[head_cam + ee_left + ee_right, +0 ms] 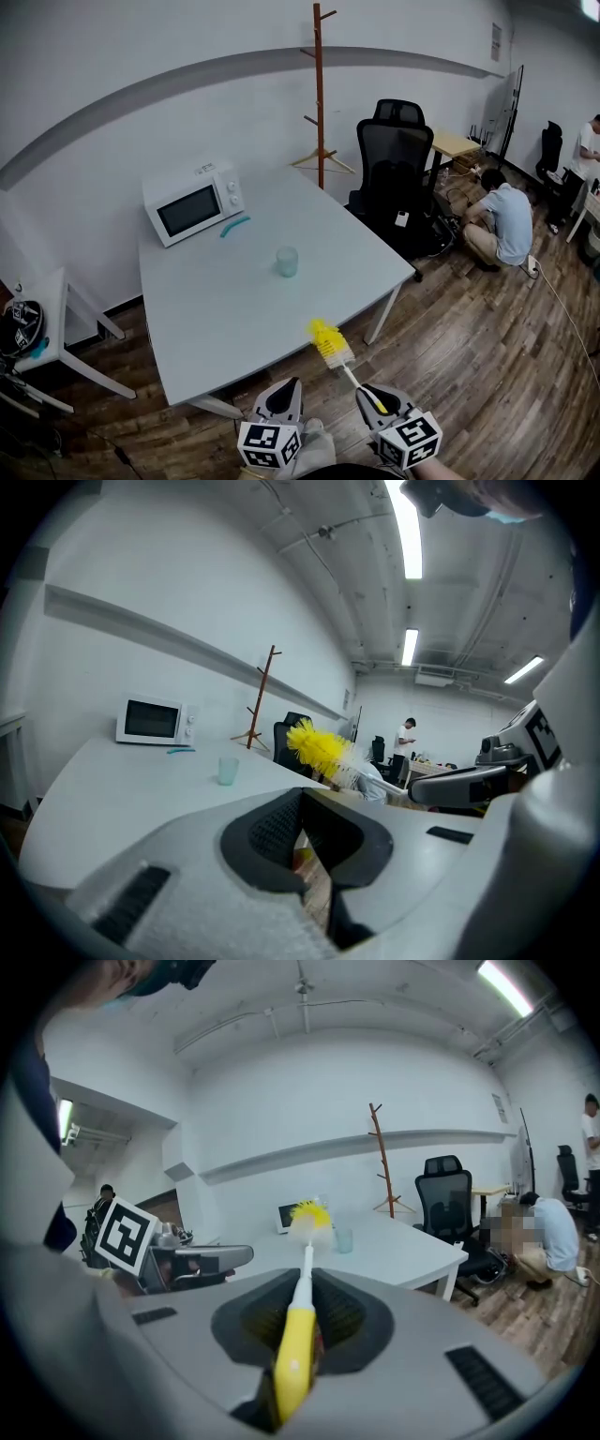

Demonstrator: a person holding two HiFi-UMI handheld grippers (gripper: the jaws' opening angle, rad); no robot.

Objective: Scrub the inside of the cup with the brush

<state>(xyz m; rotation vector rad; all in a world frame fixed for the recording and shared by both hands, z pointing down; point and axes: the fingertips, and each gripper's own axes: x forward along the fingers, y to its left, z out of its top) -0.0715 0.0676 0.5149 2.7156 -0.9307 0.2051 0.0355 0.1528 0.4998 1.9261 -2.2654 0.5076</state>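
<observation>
A pale green translucent cup (286, 262) stands upright near the middle of the white table (216, 319); it also shows in the left gripper view (228, 771) and the right gripper view (344, 1239). My right gripper (372, 394) is shut on the yellow handle of a brush (298, 1335). The brush's yellow and white bristle head (330, 344) reaches over the table's near edge, well short of the cup. My left gripper (285, 386) hangs beside it, just off the table's near edge, shut (302, 803) with nothing in it.
A white microwave (193, 202) sits at the table's far left with a teal object (234, 226) beside it. A wooden coat stand (320, 94) and a black office chair (394, 178) are behind the table. A person (502, 223) crouches on the wooden floor at right.
</observation>
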